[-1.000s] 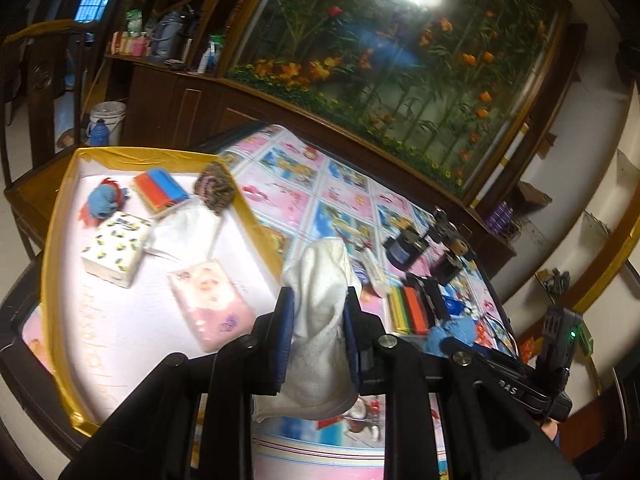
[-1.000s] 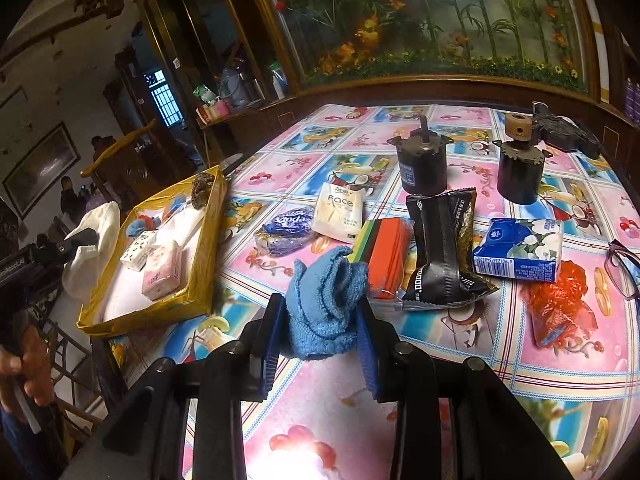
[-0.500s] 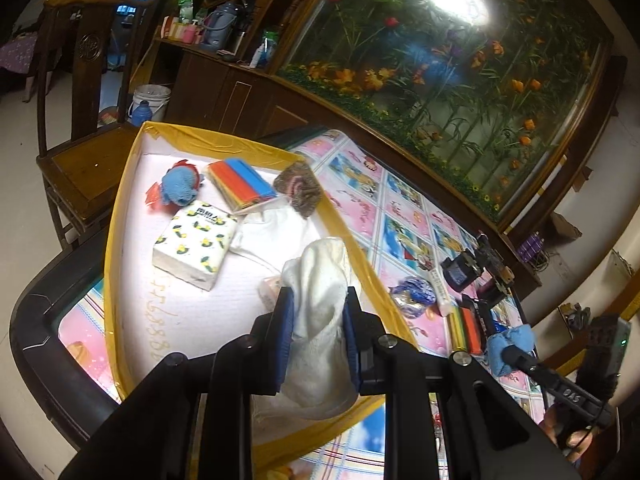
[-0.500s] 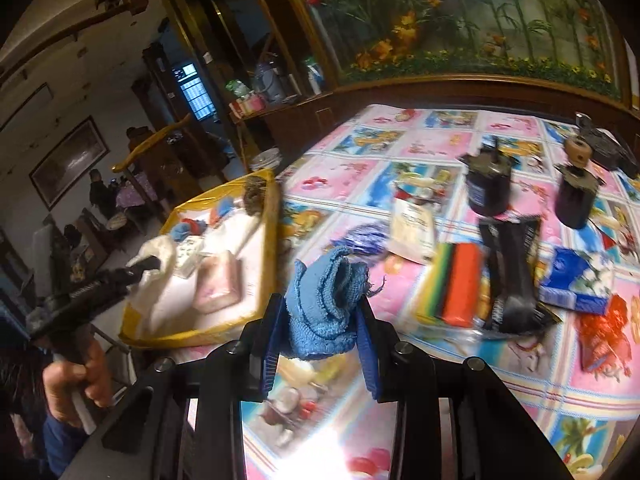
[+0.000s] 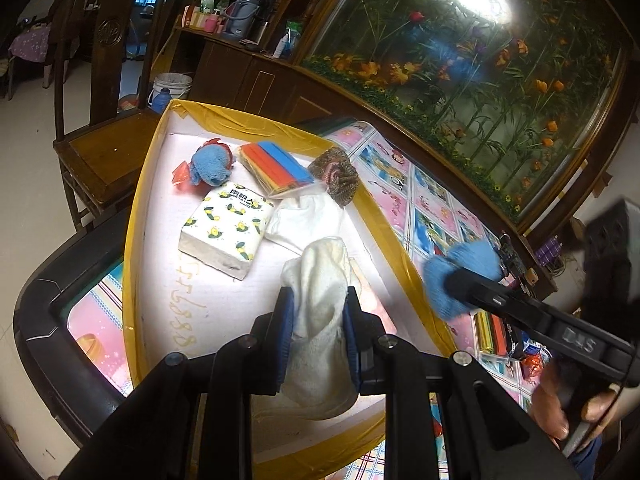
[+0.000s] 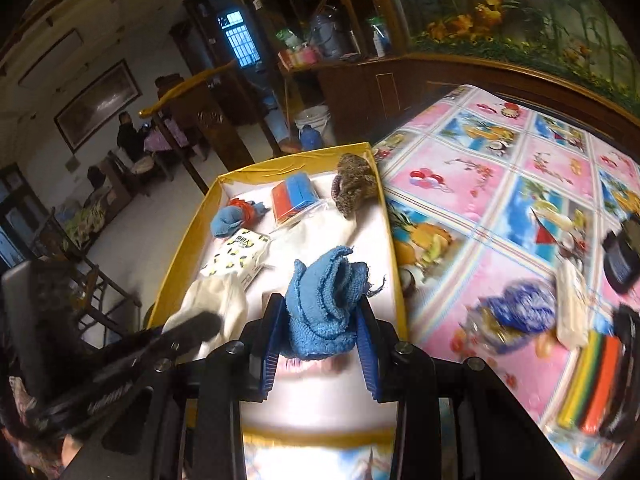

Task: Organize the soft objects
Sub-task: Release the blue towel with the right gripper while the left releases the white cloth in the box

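We grip a white cloth [image 5: 320,312] in the left gripper [image 5: 318,336] and a blue cloth [image 6: 326,304] in the right gripper [image 6: 320,344], jaws pinched nearly closed on each; released together, they may tangle or snag the tray [image 5: 384,224] rim at 3 o'clock.

left hand-held gripper [image 5: 318,332] | clamps white cloth [image 5: 320,320] | above yellow-rimmed tray [image 5: 136,216]

In your left view, the tissue pack [image 5: 226,229] lies mid-tray [image 5: 134,216]; the scourer [image 5: 335,175], seemingly touching the tray's right wall, sits upper right.

White cloth [image 5: 320,320]: crumpled, upright, pinched between the left fingers [image 5: 285,332], hanging below them; blue knitted cloth [image 6: 325,312]: bunched, frayed at one edge, clamped between the right fingers [image 6: 366,344]; gold-rimmed tray [image 5: 136,216] beyond both fingertips, holding soft items.
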`<state>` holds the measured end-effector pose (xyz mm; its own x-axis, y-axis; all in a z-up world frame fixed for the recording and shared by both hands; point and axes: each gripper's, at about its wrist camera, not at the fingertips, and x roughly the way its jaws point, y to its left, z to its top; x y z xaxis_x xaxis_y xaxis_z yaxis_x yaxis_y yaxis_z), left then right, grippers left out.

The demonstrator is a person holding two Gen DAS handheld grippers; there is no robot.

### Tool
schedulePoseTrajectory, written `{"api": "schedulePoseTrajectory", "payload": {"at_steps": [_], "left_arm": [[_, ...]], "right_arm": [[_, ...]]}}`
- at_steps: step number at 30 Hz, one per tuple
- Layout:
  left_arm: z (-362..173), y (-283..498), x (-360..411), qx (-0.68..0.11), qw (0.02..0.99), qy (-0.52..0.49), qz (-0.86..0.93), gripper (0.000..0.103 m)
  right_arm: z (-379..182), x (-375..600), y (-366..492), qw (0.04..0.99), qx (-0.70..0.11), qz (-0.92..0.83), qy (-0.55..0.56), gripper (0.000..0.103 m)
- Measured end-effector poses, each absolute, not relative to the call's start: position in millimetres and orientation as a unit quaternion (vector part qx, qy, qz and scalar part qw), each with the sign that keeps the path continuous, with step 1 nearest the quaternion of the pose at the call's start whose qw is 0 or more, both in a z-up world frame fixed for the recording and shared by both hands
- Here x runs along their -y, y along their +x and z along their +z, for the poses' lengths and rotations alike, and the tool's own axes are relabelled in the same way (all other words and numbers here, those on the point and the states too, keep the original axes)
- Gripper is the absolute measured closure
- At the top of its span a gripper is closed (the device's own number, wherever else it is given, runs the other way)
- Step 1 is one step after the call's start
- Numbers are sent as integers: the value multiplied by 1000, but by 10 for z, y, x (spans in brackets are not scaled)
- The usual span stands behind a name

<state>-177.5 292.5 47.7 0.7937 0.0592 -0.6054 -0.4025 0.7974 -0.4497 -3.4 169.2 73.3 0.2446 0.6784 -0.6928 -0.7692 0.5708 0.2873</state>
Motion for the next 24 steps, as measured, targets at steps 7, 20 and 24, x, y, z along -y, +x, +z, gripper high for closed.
{"api": "schedulePoseTrajectory", "payload": {"at_steps": [7,20,24], "left_arm": [[470,-1779,-2938,-296,901,-285,139,81],[508,-1752,-2892,-291,907,-274,134,47],[571,-1784,-2856,-283,910,-272,136,45]], "right_arm": [[515,-2163,211,781,-437,439,-76,64],[595,-2097,246,790,-428,434,-71,34],[786,-1824,168,796,-404,446,-56,34]]}}
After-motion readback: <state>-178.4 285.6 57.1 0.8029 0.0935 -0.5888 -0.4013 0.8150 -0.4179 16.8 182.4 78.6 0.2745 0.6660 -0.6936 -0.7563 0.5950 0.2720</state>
